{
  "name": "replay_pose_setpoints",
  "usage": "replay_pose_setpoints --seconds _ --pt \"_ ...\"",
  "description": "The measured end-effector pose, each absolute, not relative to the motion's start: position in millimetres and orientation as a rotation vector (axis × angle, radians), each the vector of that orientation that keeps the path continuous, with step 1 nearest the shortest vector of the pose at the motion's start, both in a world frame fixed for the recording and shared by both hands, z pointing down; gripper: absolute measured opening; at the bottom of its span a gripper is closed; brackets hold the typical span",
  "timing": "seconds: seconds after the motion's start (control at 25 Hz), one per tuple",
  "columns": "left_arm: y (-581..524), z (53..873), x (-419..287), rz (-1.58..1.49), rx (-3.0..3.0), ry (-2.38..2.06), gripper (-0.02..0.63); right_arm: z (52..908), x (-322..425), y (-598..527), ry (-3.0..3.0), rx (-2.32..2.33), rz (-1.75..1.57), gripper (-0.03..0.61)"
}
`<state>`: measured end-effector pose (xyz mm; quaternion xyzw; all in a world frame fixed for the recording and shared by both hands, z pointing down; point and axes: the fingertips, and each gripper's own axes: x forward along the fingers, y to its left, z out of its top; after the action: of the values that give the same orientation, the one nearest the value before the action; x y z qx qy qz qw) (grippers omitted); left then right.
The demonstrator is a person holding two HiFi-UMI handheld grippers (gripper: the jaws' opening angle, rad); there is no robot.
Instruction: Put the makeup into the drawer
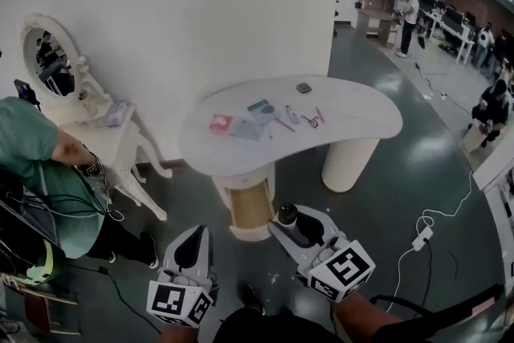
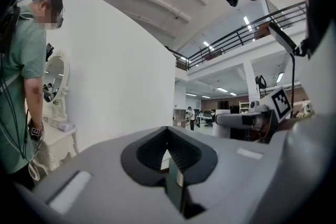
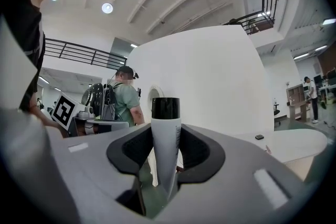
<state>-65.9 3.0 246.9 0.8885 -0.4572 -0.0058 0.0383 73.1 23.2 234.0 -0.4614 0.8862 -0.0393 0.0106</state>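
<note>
A white tube with a black cap [image 3: 166,139] stands upright between the pads of my right gripper [image 3: 166,136], which is shut on it. In the head view that gripper [image 1: 287,218] is low at centre, with the tube's cap [image 1: 287,213] pointing at the white curved table [image 1: 353,124]. Several makeup items lie on the table: a red packet [image 1: 220,123], a blue packet [image 1: 259,107] and a dark compact [image 1: 303,87]. A wood-coloured drawer [image 1: 251,207] shows under the tabletop. My left gripper [image 1: 195,232] is beside the right one, its jaws [image 2: 168,134] shut and holding nothing.
A white vanity with an oval mirror [image 1: 48,60] stands at the left wall, with a person in a green shirt [image 1: 32,157] beside it. Cables and a power strip [image 1: 422,237] lie on the dark floor to the right. More people work at desks far back right.
</note>
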Motion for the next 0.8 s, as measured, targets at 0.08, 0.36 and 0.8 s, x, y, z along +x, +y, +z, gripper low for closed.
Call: replay_pose_setpoints --seconds 0.08,0.36,0.8 --pt "-13.1 248.0 -69.7 -0.024 2.724 -1.392 -0.001 234.1 66.7 8.0 2.774 -1.44 -0.127 0.144" --pt "-67.2 247.3 -88.3 -0.061 2.735 -1.378 0.0 222.1 45.4 -44.6 2.776 -1.43 -0.073 0.144" --pt "-125.0 261.3 -112.2 -0.061 2.752 -1.366 -0.002 228.7 18.0 -102.9 2.834 -1.454 -0.072 0.146"
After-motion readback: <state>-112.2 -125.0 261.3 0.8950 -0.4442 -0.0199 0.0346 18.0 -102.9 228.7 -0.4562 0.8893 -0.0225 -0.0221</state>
